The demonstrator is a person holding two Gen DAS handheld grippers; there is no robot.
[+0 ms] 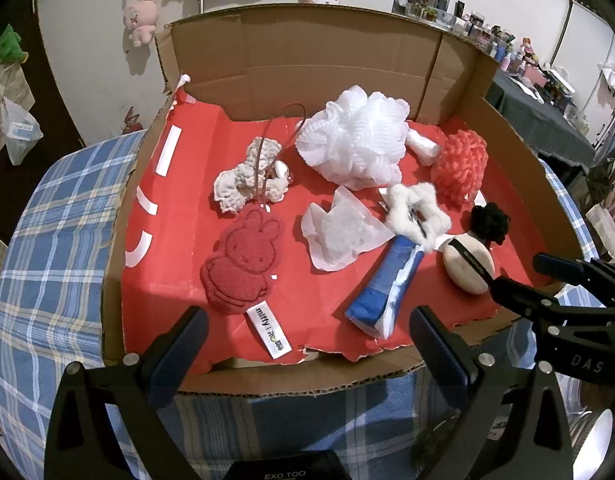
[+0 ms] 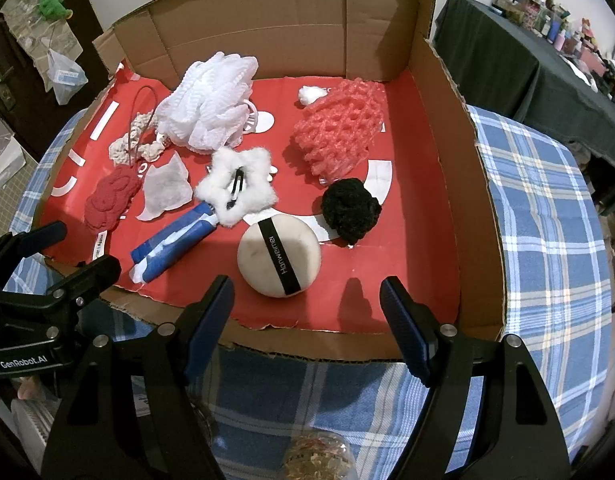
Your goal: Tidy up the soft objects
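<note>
A cardboard box (image 1: 331,60) lined with red paper holds several soft things. A white bath pouf (image 1: 353,140) sits at the back, a red Miffy sponge (image 1: 243,260) at the front left, a cream powder puff (image 2: 279,256) with a black strap at the front. A black pompom (image 2: 349,210), a coral mesh sponge (image 2: 339,128), a white fluffy star clip (image 2: 237,186) and a blue-and-white cloth (image 2: 175,242) lie between. My left gripper (image 1: 307,340) is open at the box's front edge. My right gripper (image 2: 307,312) is open, just short of the powder puff.
The box (image 2: 443,152) stands on a blue plaid tablecloth (image 2: 547,220). A cream knitted toy (image 1: 247,178) and a white tissue (image 1: 339,236) also lie in the box. A dark cluttered table (image 2: 507,60) is at the right. Plush toys (image 1: 141,16) hang on the wall.
</note>
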